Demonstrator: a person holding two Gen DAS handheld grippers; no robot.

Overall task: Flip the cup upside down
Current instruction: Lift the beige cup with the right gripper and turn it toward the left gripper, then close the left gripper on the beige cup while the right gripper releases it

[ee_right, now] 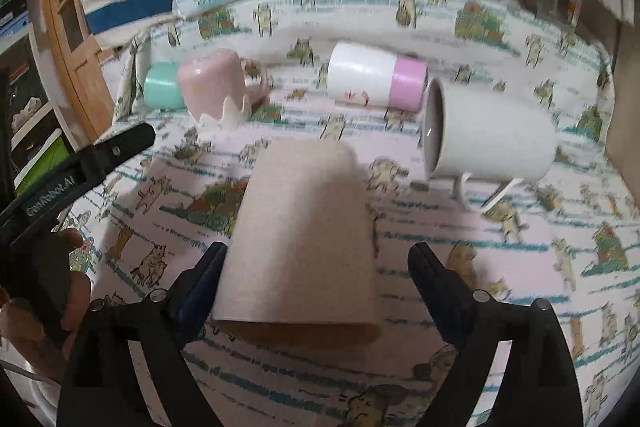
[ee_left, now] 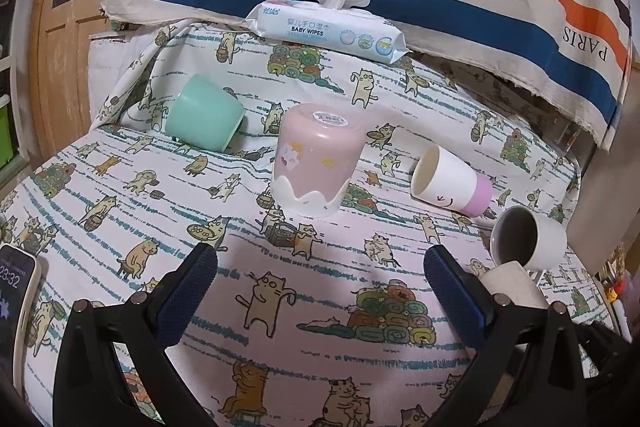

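Your pink cup already stands mouth-down on the cat-print sheet, and the beige cup between your right gripper fingers looks inverted too. Both right and left gripper gape wide, holding nothing; the green cup, white-and-purple cup and white mug lie sideways, unflipped.

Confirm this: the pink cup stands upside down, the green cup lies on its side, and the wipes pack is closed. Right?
Not quite. The wipes pack is open, its lid up and a wipe sticking out, as the left wrist view shows. The pink cup does stand upside down and the green cup lies on its side.
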